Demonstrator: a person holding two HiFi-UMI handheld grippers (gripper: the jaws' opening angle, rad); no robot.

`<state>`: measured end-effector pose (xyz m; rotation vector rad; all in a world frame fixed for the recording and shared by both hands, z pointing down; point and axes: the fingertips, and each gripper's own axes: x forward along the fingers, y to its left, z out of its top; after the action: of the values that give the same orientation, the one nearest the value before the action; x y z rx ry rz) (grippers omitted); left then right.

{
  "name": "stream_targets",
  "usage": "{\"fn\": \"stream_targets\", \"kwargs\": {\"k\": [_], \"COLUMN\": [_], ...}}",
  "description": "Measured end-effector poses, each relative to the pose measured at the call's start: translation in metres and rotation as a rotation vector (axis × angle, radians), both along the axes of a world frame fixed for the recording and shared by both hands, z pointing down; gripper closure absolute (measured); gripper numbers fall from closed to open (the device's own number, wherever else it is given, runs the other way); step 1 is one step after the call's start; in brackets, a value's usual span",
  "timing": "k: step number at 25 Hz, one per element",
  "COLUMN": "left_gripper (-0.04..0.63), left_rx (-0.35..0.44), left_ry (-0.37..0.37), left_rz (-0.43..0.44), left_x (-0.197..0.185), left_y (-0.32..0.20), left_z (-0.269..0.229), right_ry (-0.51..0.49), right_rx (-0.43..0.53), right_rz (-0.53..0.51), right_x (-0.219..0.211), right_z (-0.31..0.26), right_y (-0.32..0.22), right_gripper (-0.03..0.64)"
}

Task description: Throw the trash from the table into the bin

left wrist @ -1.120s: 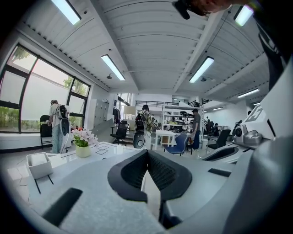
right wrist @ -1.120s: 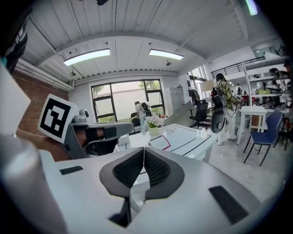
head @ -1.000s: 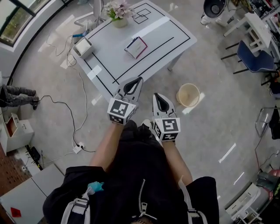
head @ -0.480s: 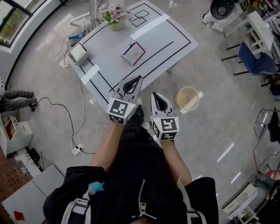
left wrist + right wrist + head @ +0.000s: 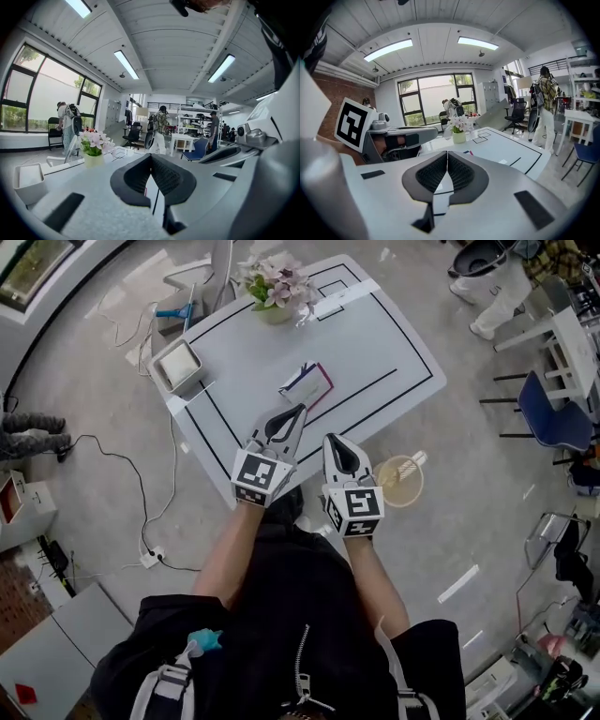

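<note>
Head view: left gripper (image 5: 299, 412) and right gripper (image 5: 332, 441) hover at desk (image 5: 375, 343) edge, both jaws pressed together, empty. Trash packet (image 5: 307, 385) lies mid-desk. Bin (image 5: 415, 486) on floor, beside right gripper.

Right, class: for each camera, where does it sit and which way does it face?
Head view: on the person's head, facing steeply down at table and bin; arms, left gripper, right gripper show.
Left gripper view: on that gripper, facing across the table; its shut jaws show.
Right gripper view: likewise; its shut jaws and the left gripper show.
Shared: the flowers.
</note>
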<state>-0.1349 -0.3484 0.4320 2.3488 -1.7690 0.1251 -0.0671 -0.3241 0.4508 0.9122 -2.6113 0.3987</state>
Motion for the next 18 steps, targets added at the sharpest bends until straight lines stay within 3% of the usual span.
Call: {"fn": "stream_targets", "kwargs": {"k": [5,18], "left_gripper": [0.589,0.589], "left_rx": [-0.005,-0.067], "left_ry": [0.023,0.021], "left_rz": [-0.040,-0.144], "left_x": [-0.041,-0.096], "left_y": [-0.028,-0.049], "left_z": [0.005,0.030], "right_ry": [0.026,0.094], "right_rx": [-0.003,-0.054], "right_rz": [-0.047,-0.194], "right_x": [-0.038,-0.075], "right_z": [0.003,0.046], "right_y": [-0.028,-0.067], "right_gripper": [0.606,0.598]}}
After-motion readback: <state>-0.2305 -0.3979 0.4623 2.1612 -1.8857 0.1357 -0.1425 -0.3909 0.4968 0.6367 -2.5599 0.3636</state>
